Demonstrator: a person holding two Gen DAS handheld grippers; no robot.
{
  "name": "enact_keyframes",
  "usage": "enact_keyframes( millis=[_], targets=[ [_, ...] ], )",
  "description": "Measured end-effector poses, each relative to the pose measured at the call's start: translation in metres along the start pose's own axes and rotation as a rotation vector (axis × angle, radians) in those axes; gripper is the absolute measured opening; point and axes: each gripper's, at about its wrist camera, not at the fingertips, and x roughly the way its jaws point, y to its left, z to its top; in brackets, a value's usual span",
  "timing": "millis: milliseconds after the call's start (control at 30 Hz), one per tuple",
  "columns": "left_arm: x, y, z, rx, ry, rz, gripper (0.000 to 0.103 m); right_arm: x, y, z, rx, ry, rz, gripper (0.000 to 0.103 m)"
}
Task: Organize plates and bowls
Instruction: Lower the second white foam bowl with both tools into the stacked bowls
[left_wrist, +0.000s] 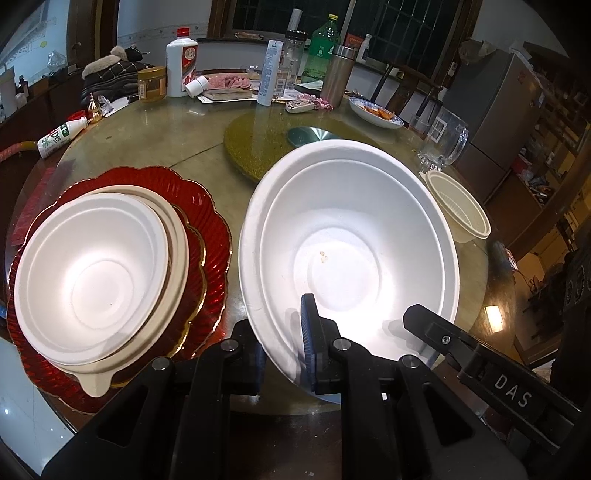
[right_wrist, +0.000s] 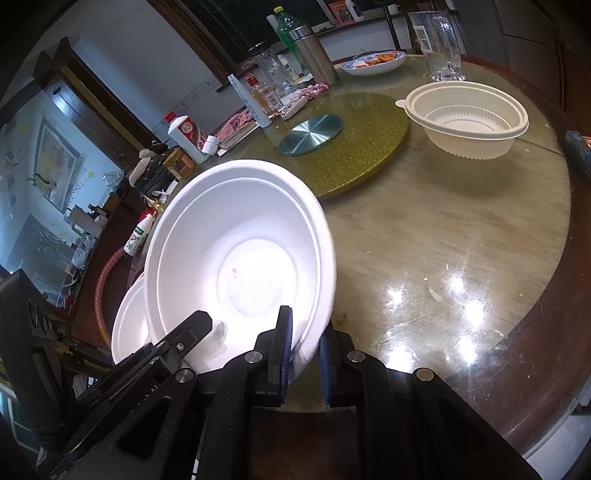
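A large white bowl hangs tilted above the round table, held by both grippers. My left gripper is shut on its near rim, one pad inside and one outside. My right gripper is shut on the rim at the bowl's right side. Left of it, a smaller white bowl sits in a beige bowl on stacked red scalloped plates. A beige ribbed plastic bowl stands alone at the right of the table.
A gold glitter turntable with a metal disc lies mid-table. Behind it stand bottles, a steel flask, a glass mug and a blue-white dish of food. The table edge curves at right.
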Motion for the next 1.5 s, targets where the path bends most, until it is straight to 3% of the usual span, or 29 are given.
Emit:
enact_keyframes(
  millis=[967,1500],
  targets=[
    [-0.045,0.034,0.004,-0.084,-0.105,0.002,0.014,-0.017,0.060,0.004,-0.122,-0.053,0.033,0.013],
    [-0.088,0.083,0.024,-0.168,-0.192,0.047,0.014,-0.017,0.137,0.018,-0.273,-0.063,0.116,0.014]
  ],
)
